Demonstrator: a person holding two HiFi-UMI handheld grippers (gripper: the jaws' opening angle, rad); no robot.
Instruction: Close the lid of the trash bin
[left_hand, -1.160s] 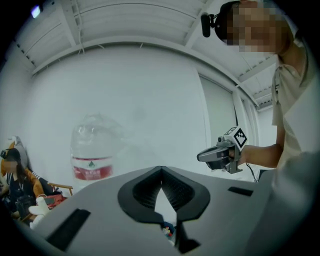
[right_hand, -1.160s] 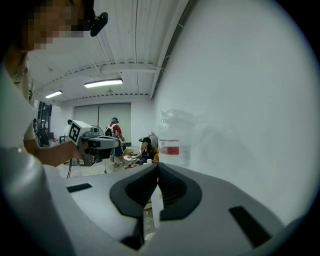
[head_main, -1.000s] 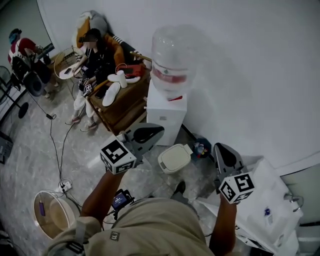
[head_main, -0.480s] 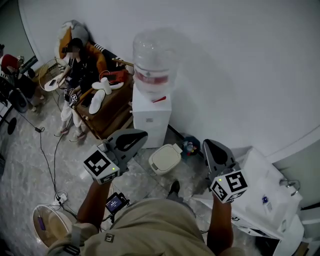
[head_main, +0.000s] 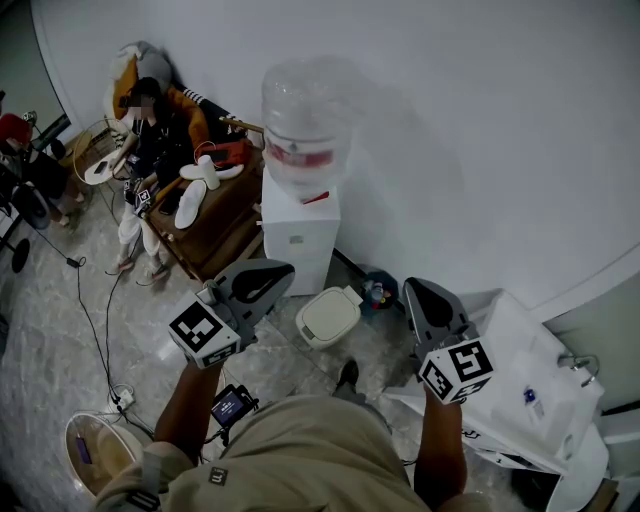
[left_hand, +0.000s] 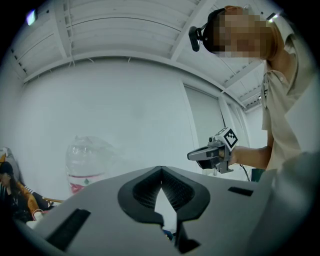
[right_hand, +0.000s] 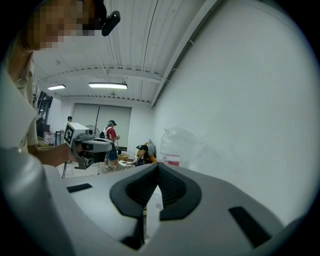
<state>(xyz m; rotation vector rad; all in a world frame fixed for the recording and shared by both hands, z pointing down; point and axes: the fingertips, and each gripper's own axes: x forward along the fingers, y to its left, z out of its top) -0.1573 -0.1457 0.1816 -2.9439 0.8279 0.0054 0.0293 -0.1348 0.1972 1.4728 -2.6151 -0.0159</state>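
The small trash bin stands on the floor beside the water dispenser, its cream lid lying flat and closed. My left gripper hovers to the left of the bin, well above it, held level with its jaws shut and nothing in them. My right gripper hangs to the right of the bin, also shut and empty. In the left gripper view the left gripper shows its tips meeting, with the right gripper beyond. In the right gripper view the right gripper is pressed shut, and the left gripper is at left.
A white water dispenser with a big bottle stands against the wall behind the bin. A wooden table and a seated person are at left. A basin and cables lie lower left; a white box at right.
The head view has swung, so the whole scene has slid left in the picture. Both grippers stay shut, in much the same place beside the bin. The lid stays down.
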